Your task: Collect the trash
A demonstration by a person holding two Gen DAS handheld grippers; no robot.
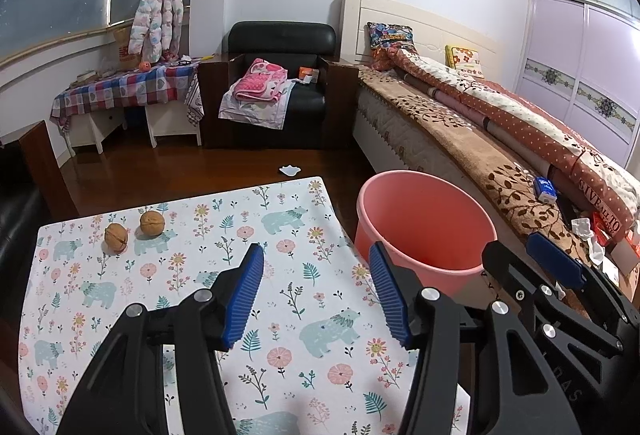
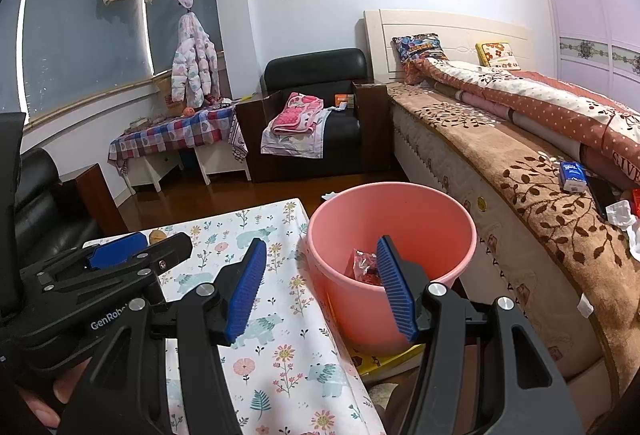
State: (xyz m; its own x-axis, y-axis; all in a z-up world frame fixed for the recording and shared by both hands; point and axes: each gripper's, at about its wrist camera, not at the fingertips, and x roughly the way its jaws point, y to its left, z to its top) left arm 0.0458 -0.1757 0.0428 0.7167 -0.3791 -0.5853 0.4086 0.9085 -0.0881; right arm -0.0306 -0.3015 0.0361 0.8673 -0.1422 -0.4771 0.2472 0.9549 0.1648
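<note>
The bed (image 2: 500, 171) runs along the right, with crumpled white paper (image 2: 622, 215) and a blue packet (image 2: 573, 175) lying on its near edge. The tabletop (image 1: 280, 299), under a floral cloth, fills the near left, and the pink bucket (image 2: 452, 219) stands on the floor between the two, just beside the tabletop's right edge. A red wrapper (image 2: 362, 265) already lies in the bucket. Two walnuts (image 1: 134, 229) sit close together at the tabletop's far left corner; they look like the next trash to collect. The left hand-held gripper (image 1: 316, 291) hovers over the tabletop with its blue pads wide apart and nothing between them; the right hand-held gripper (image 2: 322, 289) is equally spread and empty, near the bucket's rim. The main risk is the walnuts: round and hard, they could roll off the far edge if a pad nudges one before closing, or squirt out of an off-centre pinch. The two hand-held grippers sit close together, so they could collide. A bump could also tip the light bucket.
</note>
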